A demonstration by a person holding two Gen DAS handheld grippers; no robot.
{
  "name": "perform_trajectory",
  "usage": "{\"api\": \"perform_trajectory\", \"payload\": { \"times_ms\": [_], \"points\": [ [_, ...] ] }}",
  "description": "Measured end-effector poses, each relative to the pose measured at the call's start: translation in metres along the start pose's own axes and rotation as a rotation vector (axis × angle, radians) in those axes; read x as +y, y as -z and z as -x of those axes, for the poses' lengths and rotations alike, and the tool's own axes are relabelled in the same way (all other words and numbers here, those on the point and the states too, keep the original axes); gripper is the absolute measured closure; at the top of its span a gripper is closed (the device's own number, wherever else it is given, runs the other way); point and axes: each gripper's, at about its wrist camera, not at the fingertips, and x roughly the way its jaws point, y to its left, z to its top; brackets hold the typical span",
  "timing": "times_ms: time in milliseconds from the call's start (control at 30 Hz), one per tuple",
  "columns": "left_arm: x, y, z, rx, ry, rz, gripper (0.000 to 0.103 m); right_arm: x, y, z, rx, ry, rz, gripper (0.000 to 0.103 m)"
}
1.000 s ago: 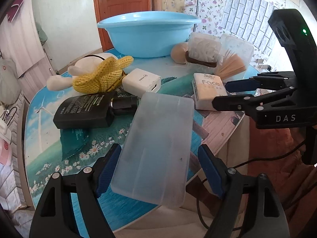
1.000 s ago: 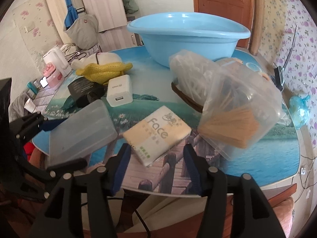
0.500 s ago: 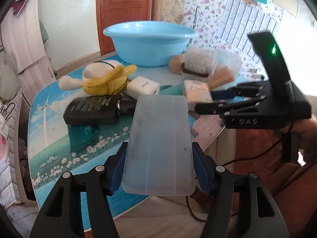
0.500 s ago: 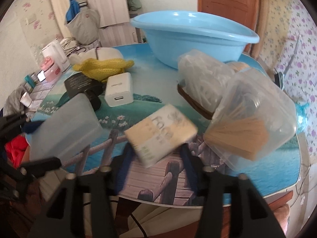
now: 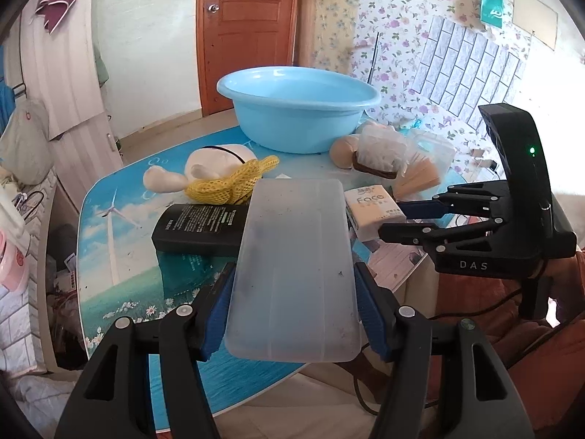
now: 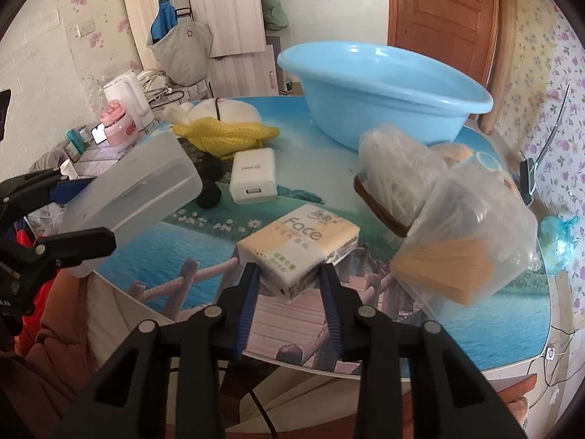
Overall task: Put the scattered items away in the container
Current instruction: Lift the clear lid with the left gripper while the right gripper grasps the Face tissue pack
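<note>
My left gripper (image 5: 292,311) is shut on a frosted plastic box (image 5: 294,267), held off the table near its front edge; the same box (image 6: 131,201) shows at the left of the right wrist view. My right gripper (image 6: 290,289) is shut on a tissue pack (image 6: 299,247) marked "Face", lifted and tilted; that pack (image 5: 373,210) also shows in the left wrist view. The light blue basin (image 5: 298,106) stands at the table's far side. On the table lie a black pouch (image 5: 199,228), a yellow net (image 5: 230,183), a white charger (image 6: 253,175) and bags of sticks (image 6: 464,252).
The round table (image 5: 109,256) has a printed scenic top. A white plush item (image 5: 212,164) lies behind the yellow net. A kettle (image 6: 124,98) and pink jar (image 6: 115,122) stand on a counter at the left. A wooden door (image 5: 252,29) is behind the basin.
My left gripper closed on the frosted box and raised it off the table. My right gripper closed on the tissue pack and lifted it.
</note>
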Motion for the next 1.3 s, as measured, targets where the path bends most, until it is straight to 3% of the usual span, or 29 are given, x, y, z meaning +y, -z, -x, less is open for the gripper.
{"api": "perform_trajectory", "payload": {
  "times_ms": [333, 467, 800, 1233, 1300],
  "points": [
    [0.005, 0.000, -0.002, 0.001, -0.008, 0.008, 0.041, -0.017, 0.007, 0.007, 0.023, 0.045, -0.062, 0.068],
    [0.004, 0.001, -0.007, 0.013, -0.010, 0.003, 0.041, -0.013, 0.003, 0.006, 0.004, 0.042, -0.065, 0.051],
    [0.001, 0.007, -0.018, 0.036, -0.043, -0.031, 0.041, -0.009, -0.008, -0.011, 0.025, 0.064, -0.082, 0.045],
    [-0.004, 0.012, -0.033, 0.056, -0.043, -0.069, 0.041, -0.002, -0.007, -0.020, 0.062, 0.065, -0.042, 0.045],
    [-0.003, 0.012, -0.033, 0.054, -0.034, -0.064, 0.041, -0.001, -0.006, -0.020, 0.064, 0.067, -0.032, 0.054]
  ]
}}
